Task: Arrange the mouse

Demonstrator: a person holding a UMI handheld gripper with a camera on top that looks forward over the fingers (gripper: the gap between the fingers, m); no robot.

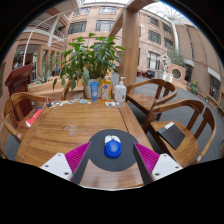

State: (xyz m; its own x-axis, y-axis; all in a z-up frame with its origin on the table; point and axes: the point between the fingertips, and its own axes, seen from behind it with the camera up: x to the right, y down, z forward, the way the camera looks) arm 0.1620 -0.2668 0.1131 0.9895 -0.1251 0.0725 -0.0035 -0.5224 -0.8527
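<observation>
A blue and white mouse (112,147) lies on a dark round mouse pad (112,165) on the wooden table (70,125). My gripper (112,160) is open, its magenta pads (76,156) spread wide at either side of the pad. The mouse rests on the pad between the fingers, with a clear gap to each.
A potted plant (88,60), a blue can (94,89) and a clear bottle (120,92) stand at the table's far end. Wooden chairs (170,115) flank the table on both sides. A red thing (33,117) lies at the table's left edge.
</observation>
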